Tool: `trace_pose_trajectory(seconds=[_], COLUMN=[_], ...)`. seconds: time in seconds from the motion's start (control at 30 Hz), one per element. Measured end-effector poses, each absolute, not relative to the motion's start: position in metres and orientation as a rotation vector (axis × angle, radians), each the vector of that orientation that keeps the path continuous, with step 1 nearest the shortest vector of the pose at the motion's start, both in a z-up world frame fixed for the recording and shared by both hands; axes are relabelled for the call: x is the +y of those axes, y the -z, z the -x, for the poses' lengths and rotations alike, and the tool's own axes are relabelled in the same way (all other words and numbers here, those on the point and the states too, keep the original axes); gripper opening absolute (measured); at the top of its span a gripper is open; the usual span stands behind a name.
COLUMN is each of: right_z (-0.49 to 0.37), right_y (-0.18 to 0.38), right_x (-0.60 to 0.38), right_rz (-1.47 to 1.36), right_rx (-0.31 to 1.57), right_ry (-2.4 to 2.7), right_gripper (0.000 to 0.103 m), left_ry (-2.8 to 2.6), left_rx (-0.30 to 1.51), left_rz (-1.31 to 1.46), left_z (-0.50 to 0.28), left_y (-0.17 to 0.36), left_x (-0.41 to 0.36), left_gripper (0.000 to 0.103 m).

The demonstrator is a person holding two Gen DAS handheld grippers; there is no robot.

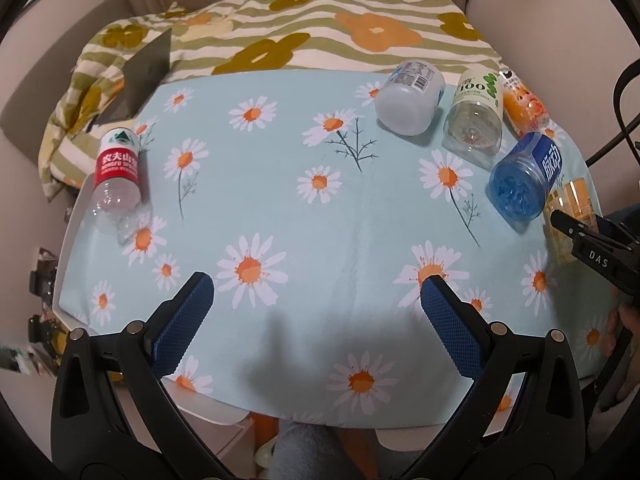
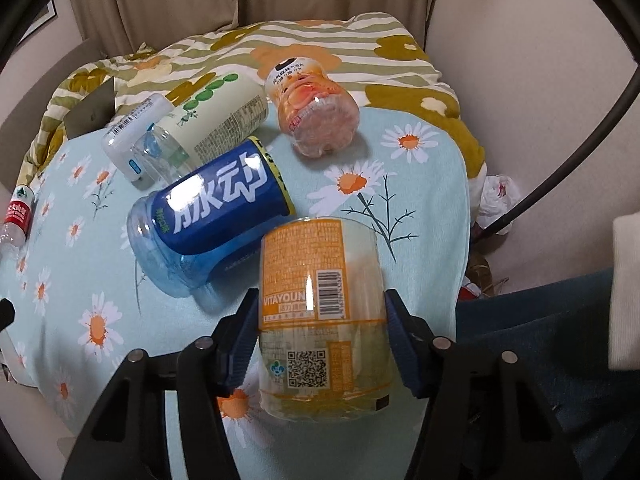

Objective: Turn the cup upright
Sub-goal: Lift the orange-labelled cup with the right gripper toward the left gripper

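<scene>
- Left wrist view: the orange cup (image 1: 576,200) lies at the far right edge of the surface (image 1: 304,216), only a clear, orange-banded sliver of it showing behind the right gripper (image 1: 576,232), whose dark tip crosses it.
- The left gripper (image 1: 316,292) hangs over the near middle of the surface, spread wide, its blue pads (image 1: 188,320) touching nothing.
- On the right lie a blue cup (image 1: 524,176), a clear green-print cup (image 1: 476,120), a white cup (image 1: 410,98) and a peach-print cup (image 1: 526,106); a red-label bottle (image 1: 116,172) lies far left. A quilt (image 1: 320,32) covers the bed beyond.
- From here it cannot be told whether the right gripper presses the orange cup.

- Right wrist view: the orange cup (image 2: 322,316) lies on its side on the near right of the daisy cloth, clear plastic with an orange label, barcode and QR code facing up.
- The right gripper (image 2: 322,312) straddles it, half spread, a blue pad (image 2: 244,336) against each flank, grasping the cup.
- The cup's near end is partly lost between the gripper's arms.
- The blue cup (image 2: 208,220) lies just left, touching or nearly so; which, I cannot tell.
</scene>
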State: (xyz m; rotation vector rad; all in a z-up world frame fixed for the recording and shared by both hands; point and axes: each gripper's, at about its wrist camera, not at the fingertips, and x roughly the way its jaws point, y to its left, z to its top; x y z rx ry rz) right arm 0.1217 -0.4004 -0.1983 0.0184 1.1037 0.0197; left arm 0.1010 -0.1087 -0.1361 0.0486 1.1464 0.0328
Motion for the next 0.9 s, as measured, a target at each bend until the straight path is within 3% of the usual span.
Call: trace_pose_trajectory(seconds=[0.5, 0.9], right_z=[-0.099, -0.079], right_y=[0.138, 0.129], right_x=[-0.370, -0.260], right_rz=[-0.061, -0.163], right_rx=[1.047, 1.064], right_ry=[-0.008, -0.064], right_gripper=[0.056, 0.056], left_ry=[0.027, 0.083], left_rx=[1.083, 1.084], left_rz=[-0.046, -0.041], left_z=[-0.084, -0.069], left_y=[0.098, 0.098], left_x=[-0.075, 0.014], left_gripper=[0.103, 0.103])
